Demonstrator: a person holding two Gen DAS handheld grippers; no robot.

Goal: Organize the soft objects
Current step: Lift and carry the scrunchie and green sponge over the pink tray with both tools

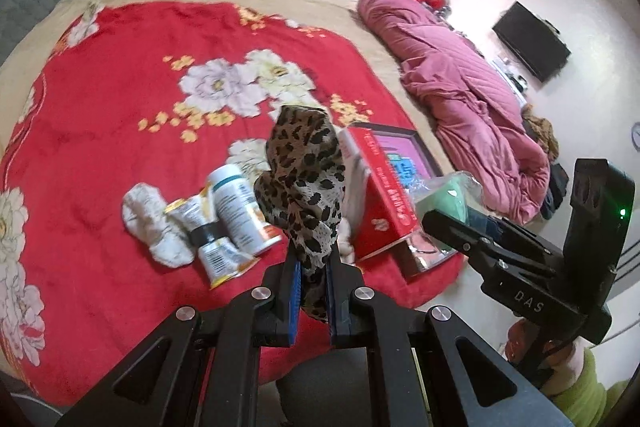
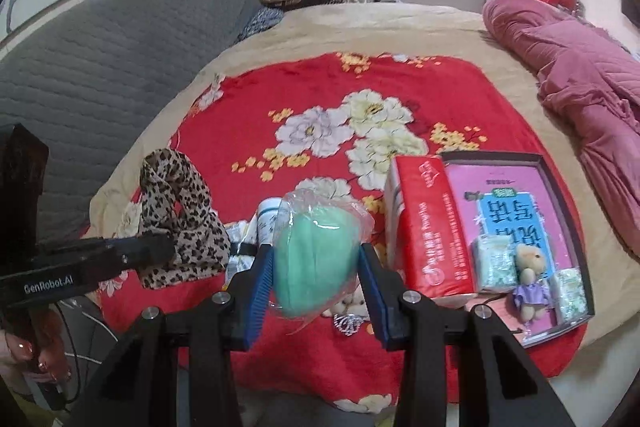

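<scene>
Left gripper (image 1: 311, 267) clamps one leopard scarf (image 1: 306, 179); right gripper (image 2: 316, 291) one bagged green sponge (image 2: 316, 259).

A leopard-print fabric scarf (image 1: 306, 183) in tan, cream and black; a mint-green soft pad in clear plastic wrap (image 2: 318, 261); a red fleece blanket (image 1: 120, 131) with white and yellow flowers; a pink quilted duvet (image 1: 452, 67); blue gripper pads (image 2: 260, 291)
</scene>
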